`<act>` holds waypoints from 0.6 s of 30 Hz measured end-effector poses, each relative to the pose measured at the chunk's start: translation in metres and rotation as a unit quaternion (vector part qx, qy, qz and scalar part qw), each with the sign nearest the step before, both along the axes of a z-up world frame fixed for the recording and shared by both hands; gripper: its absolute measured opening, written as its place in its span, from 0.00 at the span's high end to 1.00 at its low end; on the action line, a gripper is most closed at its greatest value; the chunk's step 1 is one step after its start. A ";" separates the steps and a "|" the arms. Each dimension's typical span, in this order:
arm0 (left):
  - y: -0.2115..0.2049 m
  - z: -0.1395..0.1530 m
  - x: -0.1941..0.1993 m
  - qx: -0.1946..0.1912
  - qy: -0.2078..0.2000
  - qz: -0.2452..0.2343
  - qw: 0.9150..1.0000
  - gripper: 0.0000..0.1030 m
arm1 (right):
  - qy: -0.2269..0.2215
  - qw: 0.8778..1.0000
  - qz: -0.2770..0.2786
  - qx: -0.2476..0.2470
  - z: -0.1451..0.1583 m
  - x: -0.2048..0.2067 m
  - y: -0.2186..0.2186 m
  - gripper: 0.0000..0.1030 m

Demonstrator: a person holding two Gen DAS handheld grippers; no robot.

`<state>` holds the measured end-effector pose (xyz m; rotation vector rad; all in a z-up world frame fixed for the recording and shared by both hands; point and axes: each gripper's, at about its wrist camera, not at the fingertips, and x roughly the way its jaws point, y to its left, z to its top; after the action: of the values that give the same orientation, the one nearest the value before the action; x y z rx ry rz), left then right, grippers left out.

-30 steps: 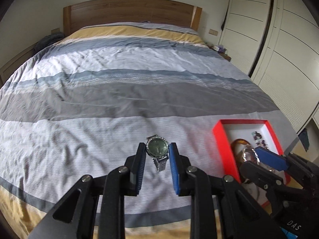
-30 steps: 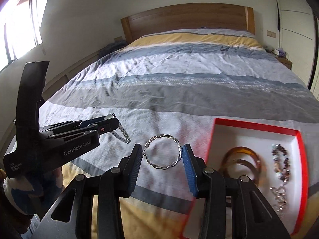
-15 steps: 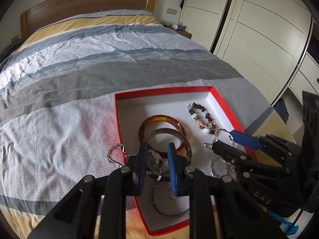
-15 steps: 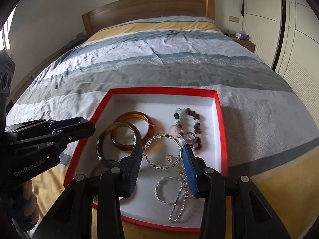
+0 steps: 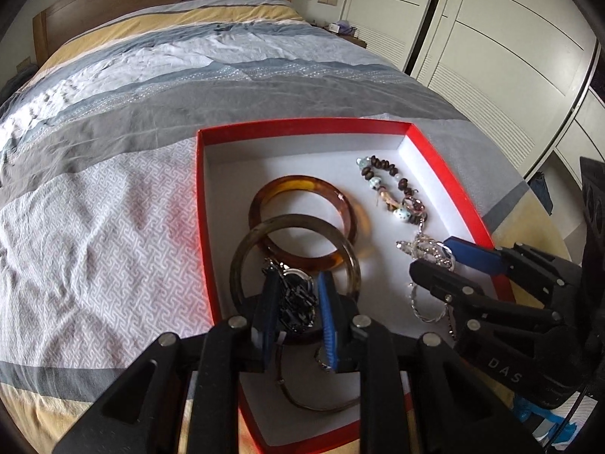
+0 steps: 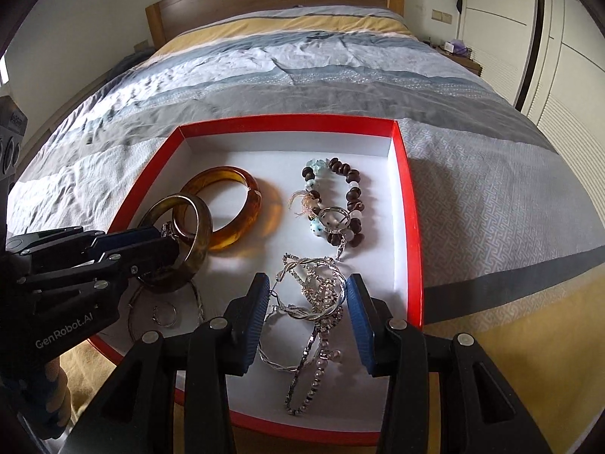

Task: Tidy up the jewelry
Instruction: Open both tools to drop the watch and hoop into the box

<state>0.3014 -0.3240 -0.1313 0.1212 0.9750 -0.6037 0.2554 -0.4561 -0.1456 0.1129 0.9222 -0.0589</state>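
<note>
A striped bedspread in grey, white and yellow (image 6: pixel 472 174) is seen covering the bed, and a shallow red-rimmed cardboard box with a white floor (image 6: pixel 410 227) is set on it near the foot.

At the left side of the box, the left gripper (image 5: pixel 297 304) is held low over the floor, its blue-padded fingers (image 5: pixel 327 314) clamped on a silver wristwatch with a dark dial (image 5: pixel 297 299), which is gripped by its case just above a dark olive translucent bangle (image 5: pixel 242 265). That bangle is leaned against an amber resin bangle (image 6: pixel 242 208) lying just behind it. Below the left gripper, in the right wrist view, a small silver ring (image 6: pixel 165 314) and a thin wire hoop (image 6: pixel 130 325) are seen on the box floor.

Toward the middle and right of the box, a bracelet of dark wooden and pale blue beads (image 6: pixel 349 193) is laid, with a metal ring with a pale stone (image 6: pixel 332 219) resting on its near edge.

In front of these, the right gripper (image 6: pixel 307 308) is lowered into the box, its blue fingers (image 6: pixel 357 321) set on either side of a twisted silver bangle (image 6: pixel 314 310); the bangle is lying on a tangle of rhinestone chain (image 6: pixel 314 363) and a second twisted hoop. Whether the bangle is squeezed or merely bracketed cannot be told.

White louvred wardrobe doors (image 5: pixel 491 75) are seen at the far right.
</note>
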 end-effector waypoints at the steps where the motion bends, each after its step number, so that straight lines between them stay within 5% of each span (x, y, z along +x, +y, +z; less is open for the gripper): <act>1: 0.001 0.002 -0.001 -0.003 0.002 -0.002 1.000 0.79 | 0.001 1.000 -0.001 0.001 0.001 0.000 0.000 0.59; 6: 0.005 0.014 -0.007 -0.016 0.004 -0.011 1.000 0.66 | -0.001 1.000 -0.003 -0.002 0.010 -0.006 0.001 0.56; 18: 0.042 0.066 -0.051 -0.034 -0.010 0.011 0.999 0.60 | -0.026 1.000 -0.008 -0.010 0.065 -0.055 0.009 0.50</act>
<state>0.2508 -0.2822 -0.0649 0.0566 0.9349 -0.6139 0.1999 -0.4474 -0.0811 0.1026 0.8695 -0.0787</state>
